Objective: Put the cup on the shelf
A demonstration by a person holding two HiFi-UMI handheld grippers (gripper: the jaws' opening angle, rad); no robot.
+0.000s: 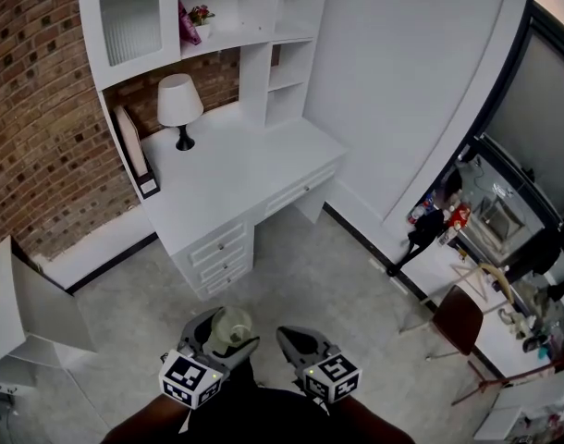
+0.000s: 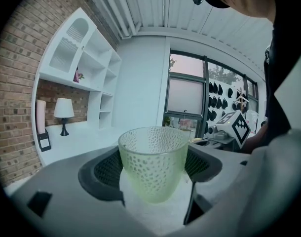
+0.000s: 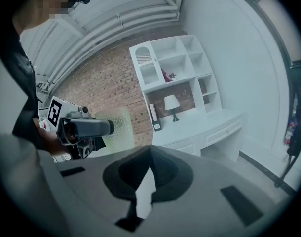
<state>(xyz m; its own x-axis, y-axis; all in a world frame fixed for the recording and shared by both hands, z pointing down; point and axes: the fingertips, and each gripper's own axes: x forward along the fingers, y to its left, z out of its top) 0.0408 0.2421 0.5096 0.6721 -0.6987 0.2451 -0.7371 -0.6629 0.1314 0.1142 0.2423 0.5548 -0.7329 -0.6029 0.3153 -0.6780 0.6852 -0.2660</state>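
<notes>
Early days on this one, judging by the layout. Closest in: cup (image 2: 153, 164) clamped in the left gripper (image 1: 225, 336), pads pressed on both sides of the bumpy pale-green glass, held upright down near the body, over the floor. Looks empty, with nothing showing through the wall or at the rim. Right beside it, right gripper (image 3: 149, 151) pinched shut at the tips on nothing at all, just along for the ride. So: pick-up done, carry and placing left to do.

Further out, across a stretch of floor, white desk (image 1: 236, 174) with a lamp (image 1: 179, 104) on top and drawers (image 1: 219, 246) all shut, contents unknown. Above that, the shelf (image 1: 254, 37) against the brick wall. Holds a small potted flower (image 1: 201, 15) in the middle open cubby, plus something pink beside it. Narrow cubbies on the right look bare. Ribbed-glass door on the left compartment closed, contents hidden. Probably needs a walk forward and a reach up before any setting down.
</notes>
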